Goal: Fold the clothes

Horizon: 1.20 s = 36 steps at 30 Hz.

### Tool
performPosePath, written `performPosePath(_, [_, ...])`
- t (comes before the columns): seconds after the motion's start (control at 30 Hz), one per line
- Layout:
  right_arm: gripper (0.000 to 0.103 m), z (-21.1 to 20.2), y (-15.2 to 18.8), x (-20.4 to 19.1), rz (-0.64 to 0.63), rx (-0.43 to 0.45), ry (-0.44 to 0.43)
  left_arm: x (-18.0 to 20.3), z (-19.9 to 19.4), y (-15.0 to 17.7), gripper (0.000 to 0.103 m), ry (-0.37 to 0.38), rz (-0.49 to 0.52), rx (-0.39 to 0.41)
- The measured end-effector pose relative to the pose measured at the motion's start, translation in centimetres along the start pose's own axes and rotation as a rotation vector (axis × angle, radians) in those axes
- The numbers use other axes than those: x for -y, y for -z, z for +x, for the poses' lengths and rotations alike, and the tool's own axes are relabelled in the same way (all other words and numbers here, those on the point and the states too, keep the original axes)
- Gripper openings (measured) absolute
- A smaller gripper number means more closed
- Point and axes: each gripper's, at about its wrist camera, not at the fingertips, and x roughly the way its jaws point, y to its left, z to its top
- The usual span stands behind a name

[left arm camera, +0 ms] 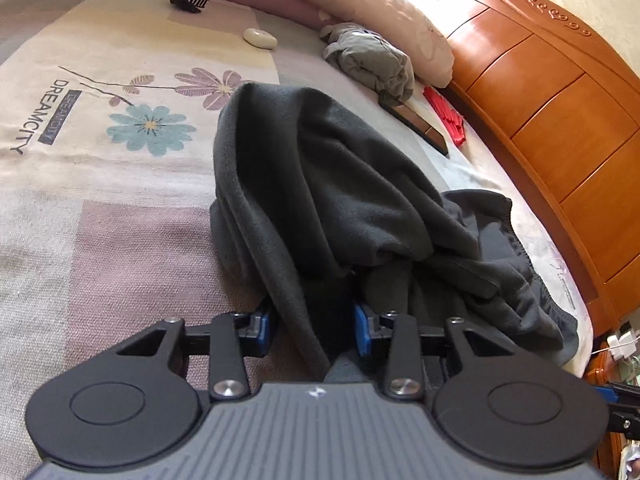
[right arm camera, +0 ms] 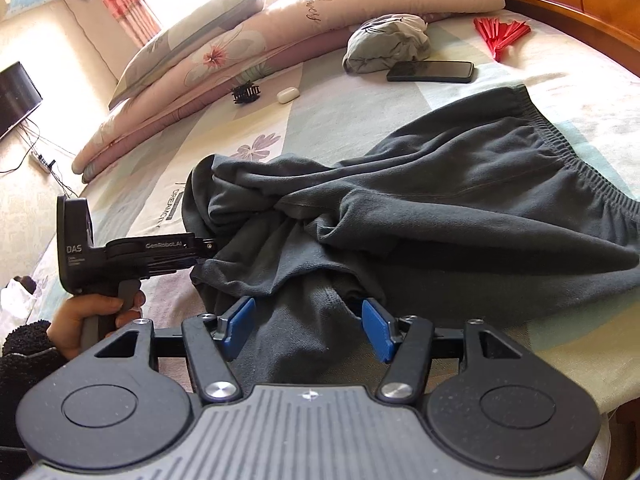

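While both grippers' fingers (right arm camera: 240,320) straddle them, dark trousers (right arm camera: 460,200) lie crumpled.

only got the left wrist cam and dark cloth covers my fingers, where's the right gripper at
Observer: The right gripper is at the near edge of the dark grey trousers, jaws open, with a fold lying between the pads unpressed.
Operator: and how does mine look from the side
Observer: Your left gripper meets the bunched leg end from the left, with a hand on its handle.
Operator: waistband laid out?
Observer: Yes, the waistband lies spread flat on the bed, on the right.
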Motion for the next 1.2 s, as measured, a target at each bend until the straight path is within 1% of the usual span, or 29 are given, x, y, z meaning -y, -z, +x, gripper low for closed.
performPosePath(0.03, [0.064,0.0,0.0,0.1,0.002,0.0,0.0,0.1,0.1,-0.1,0.018,-0.016,0.004,-0.002])
performPosePath(0.07, [0.064,0.1,0.0,0.3,0.004,-0.001,0.002,0.2,0.1,-0.2,0.007,-0.037,0.01,-0.007])
performPosePath(0.1, [0.064,0.2,0.1,0.4,0.005,-0.004,0.004,0.1,0.1,-0.3,0.003,-0.053,0.016,-0.011])
performPosePath(0.23, [0.065,0.7,0.2,0.6,0.001,-0.015,-0.015,0.2,-0.7,-0.3,0.002,-0.081,0.063,-0.002])
performPosePath(0.4, [0.065,0.8,0.2,0.7,-0.007,-0.012,-0.014,0.0,-1.9,-1.2,0.002,-0.125,0.132,0.003])
performPosePath(0.63, [0.065,0.9,0.0,0.9,-0.005,-0.013,-0.013,-0.8,-2.8,-2.8,0.002,-0.149,0.15,0.008])
performPosePath(0.77, [0.065,0.9,0.0,0.8,-0.012,-0.019,-0.01,-0.8,-2.7,-3.7,0.002,-0.188,0.164,0.022])
performPosePath(0.87, [0.065,1.0,0.0,0.7,-0.02,-0.02,-0.007,-1.4,-2.8,-4.4,0.002,-0.153,0.129,0.022])
performPosePath(1.0, [0.065,1.6,0.1,0.2,-0.042,-0.033,-0.022,-0.9,-2.4,-3.5,0.005,-0.127,0.158,-0.004])
performPosePath(1.03, [0.065,1.9,0.2,-0.1,-0.057,-0.04,-0.024,-0.7,-2.3,-3.2,0.005,-0.121,0.169,-0.012])
performPosePath(1.13, [0.065,2.7,0.3,-1.4,-0.118,-0.057,-0.032,-1.4,-1.7,-2.5,0.005,-0.135,0.138,-0.027])
performPosePath(1.17, [0.065,2.9,0.2,-1.9,-0.148,-0.062,-0.042,-1.6,-1.5,-2.3,0.007,-0.14,0.126,-0.032])
performPosePath(1.2, [0.065,3.1,0.2,-2.5,-0.18,-0.063,-0.05,-1.9,-1.4,-2.3,0.011,-0.135,0.116,-0.034])
